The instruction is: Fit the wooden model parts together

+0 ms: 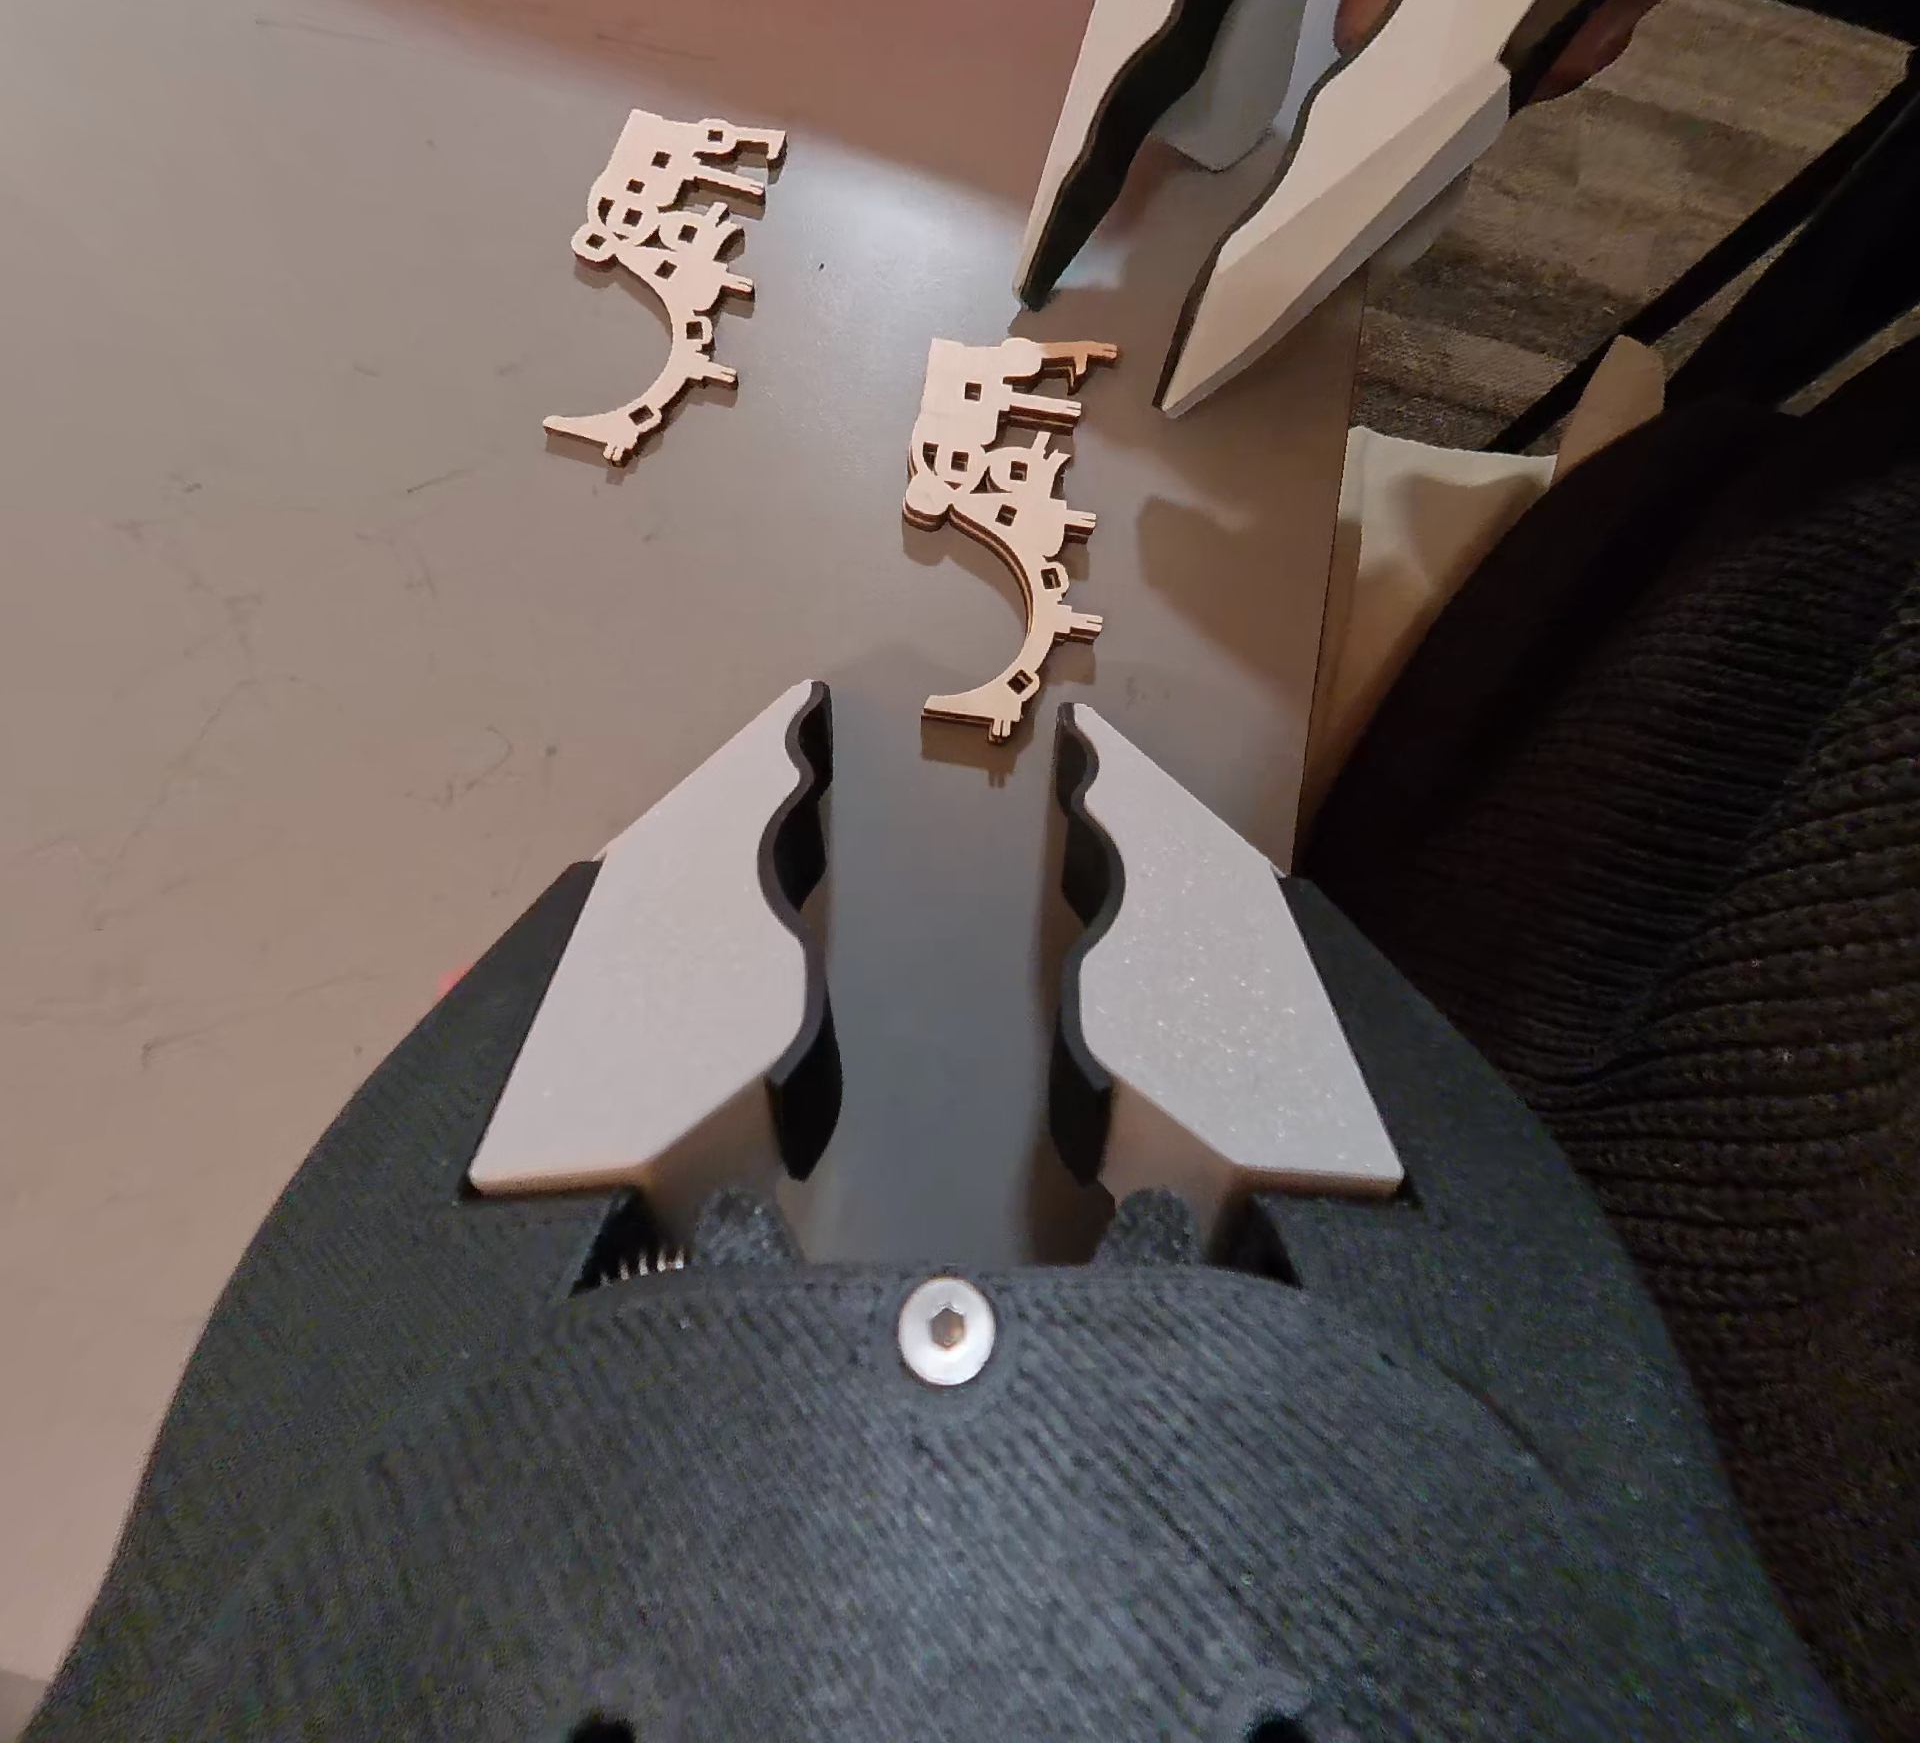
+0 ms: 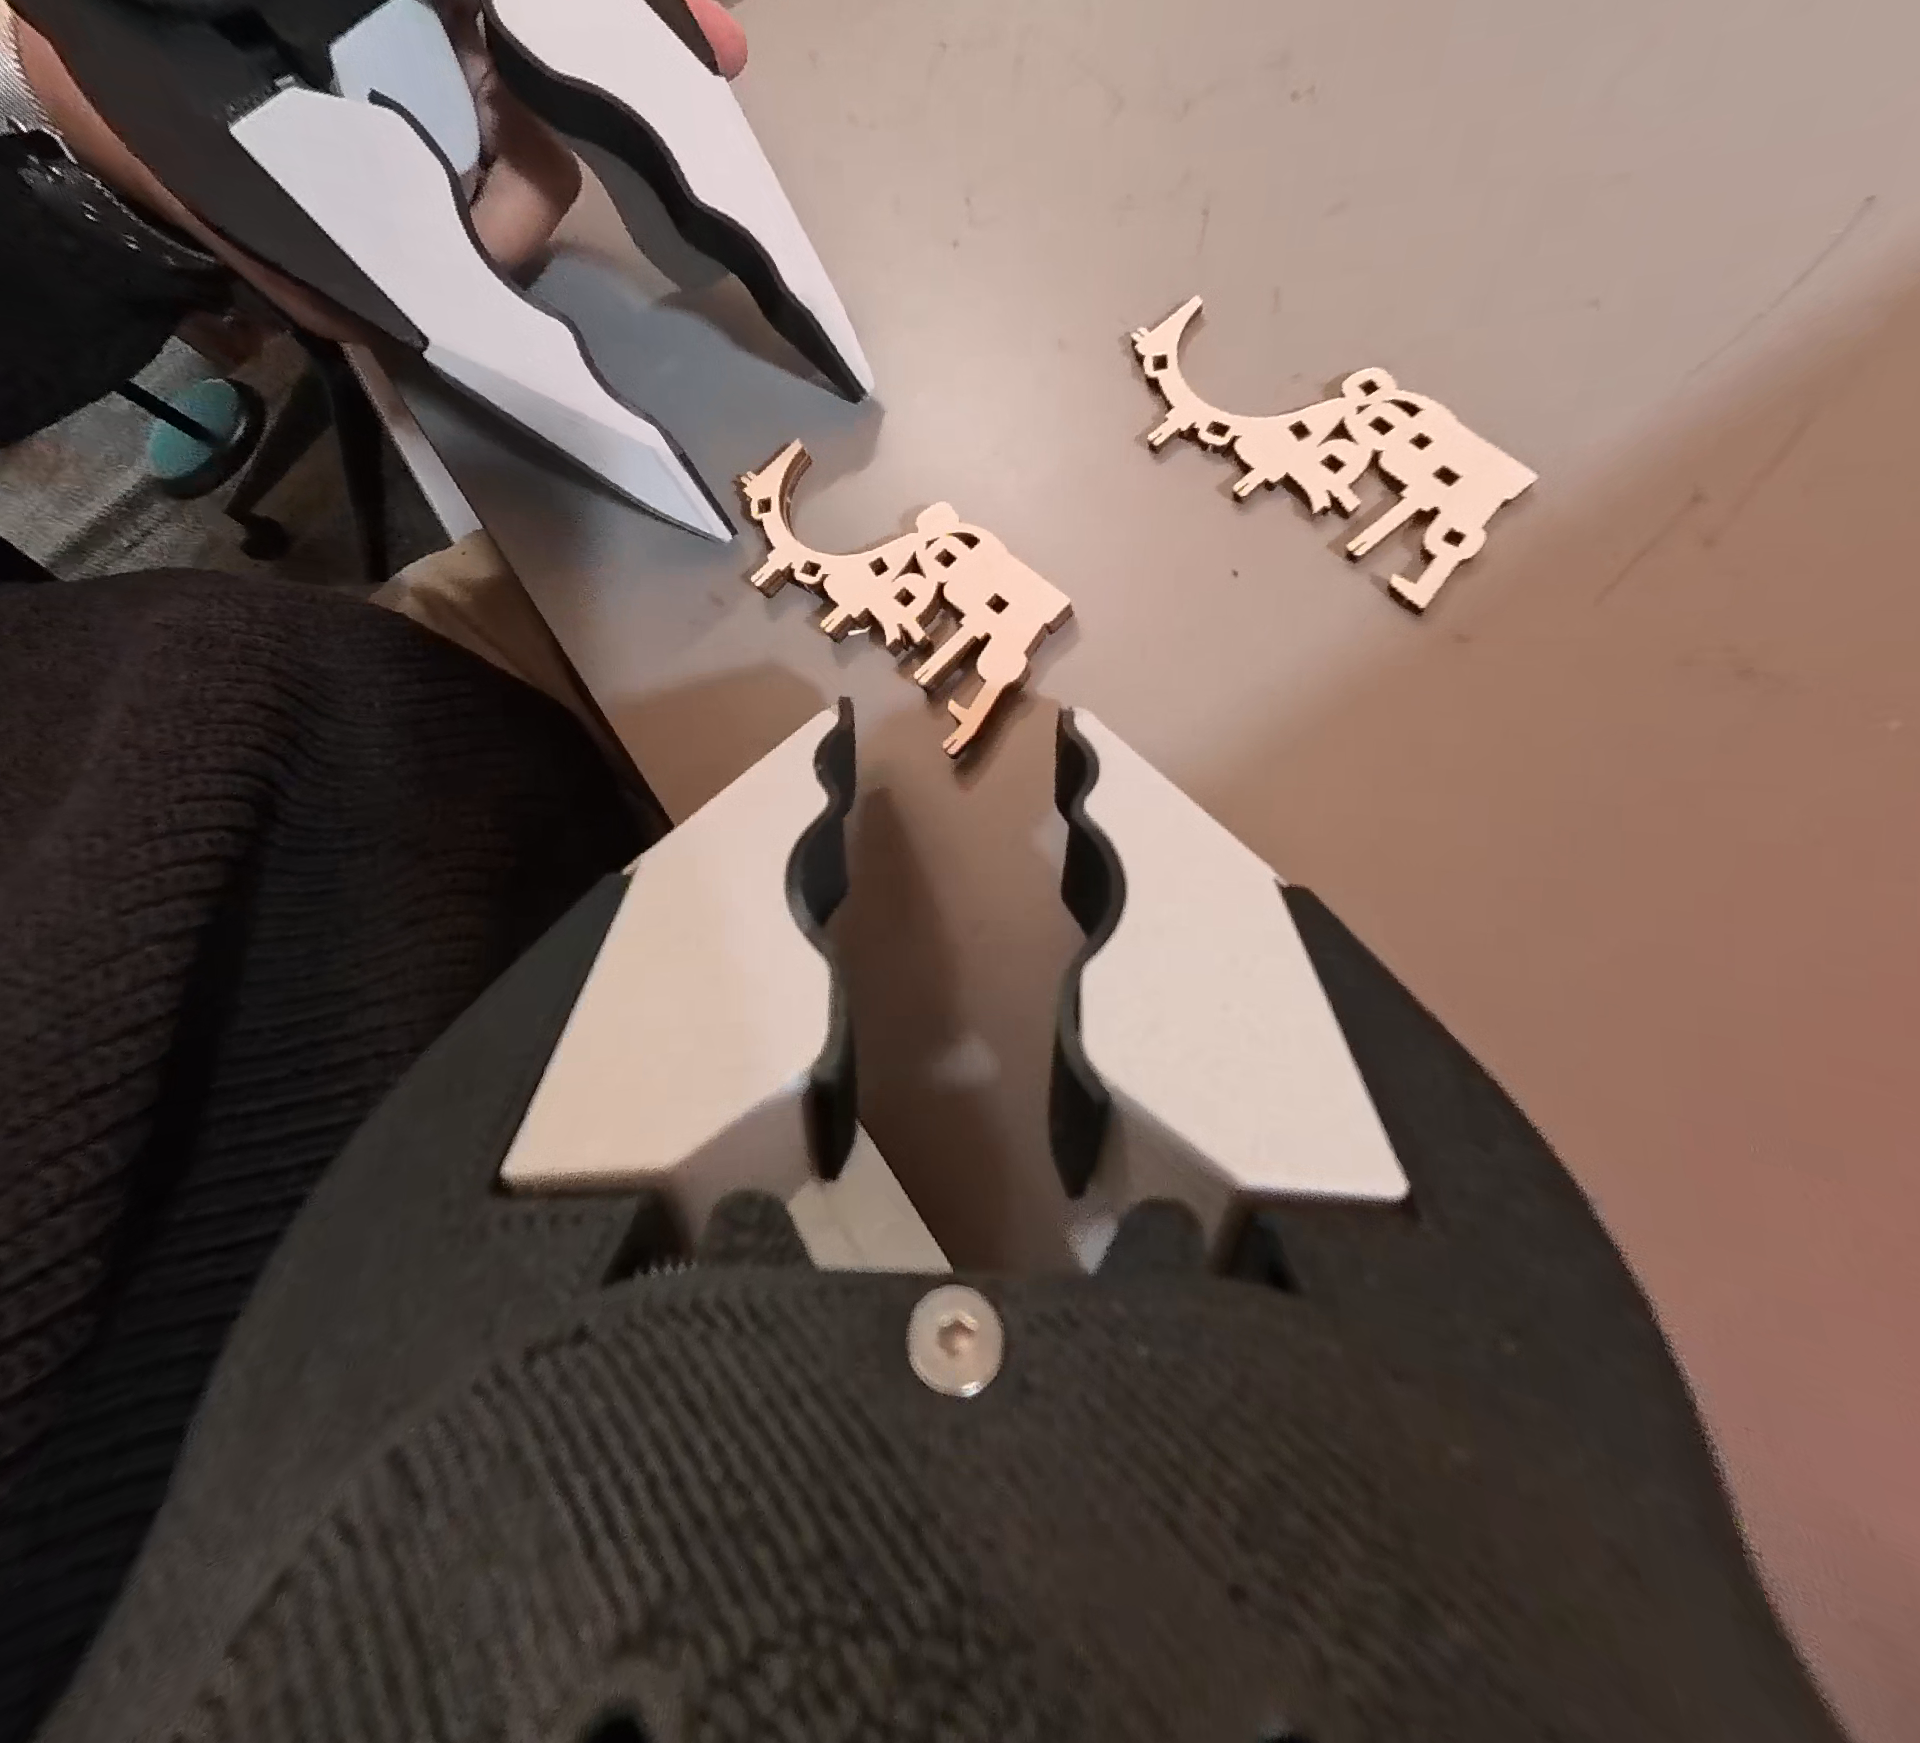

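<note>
Desk (image 1: 312, 758) carrying single wooden part (image 1: 665, 280) at left, stacked wooden parts (image 1: 1003, 530) near right edge. Left gripper (image 1: 940, 737) fingers spread, empty, just short of stack. Right gripper (image 1: 1112, 343) fingers spread, empty, tips beside stack's far end.
</note>
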`<state>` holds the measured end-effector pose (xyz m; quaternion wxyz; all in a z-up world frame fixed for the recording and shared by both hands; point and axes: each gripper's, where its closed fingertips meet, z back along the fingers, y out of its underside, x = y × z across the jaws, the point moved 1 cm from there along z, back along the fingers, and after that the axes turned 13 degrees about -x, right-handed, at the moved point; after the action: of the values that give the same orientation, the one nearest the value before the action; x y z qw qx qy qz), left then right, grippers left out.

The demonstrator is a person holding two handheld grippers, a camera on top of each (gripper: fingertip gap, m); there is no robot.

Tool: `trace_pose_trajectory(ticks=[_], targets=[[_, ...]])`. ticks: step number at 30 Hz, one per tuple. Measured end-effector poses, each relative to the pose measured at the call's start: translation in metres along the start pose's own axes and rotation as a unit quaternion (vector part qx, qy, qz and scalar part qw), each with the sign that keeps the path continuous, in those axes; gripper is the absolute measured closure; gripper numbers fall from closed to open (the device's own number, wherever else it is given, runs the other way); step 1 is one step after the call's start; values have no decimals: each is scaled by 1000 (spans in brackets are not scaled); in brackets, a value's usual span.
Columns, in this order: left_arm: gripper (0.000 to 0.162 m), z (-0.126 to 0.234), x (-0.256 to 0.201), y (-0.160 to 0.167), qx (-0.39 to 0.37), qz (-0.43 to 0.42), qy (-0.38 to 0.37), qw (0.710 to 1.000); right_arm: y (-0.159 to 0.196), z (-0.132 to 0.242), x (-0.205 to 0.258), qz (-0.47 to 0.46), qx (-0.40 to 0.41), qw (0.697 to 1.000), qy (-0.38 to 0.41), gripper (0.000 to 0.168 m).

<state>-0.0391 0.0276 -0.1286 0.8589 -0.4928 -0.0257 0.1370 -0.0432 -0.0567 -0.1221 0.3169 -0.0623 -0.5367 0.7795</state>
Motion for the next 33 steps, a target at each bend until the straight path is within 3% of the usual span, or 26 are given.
trace_pose_trajectory(ticks=[13,17,21,28,33], targets=[[118,1,0,-1,-3,8,7,1000,-3,1,1,-26,-8,1000,-13,128],[99,8,-8,-5,-23,20,42,999,-11,4,-1,-41,-31,999,-10,128],[94,22,-6,-31,-94,69,64,991,-20,7,-6,-61,-57,997,-4,129],[101,12,40,-44,-118,113,-9,987,-32,15,-15,-74,-91,993,16,130],[106,-16,59,-60,-93,79,-30,992,-33,19,-14,-62,-94,993,20,131]])
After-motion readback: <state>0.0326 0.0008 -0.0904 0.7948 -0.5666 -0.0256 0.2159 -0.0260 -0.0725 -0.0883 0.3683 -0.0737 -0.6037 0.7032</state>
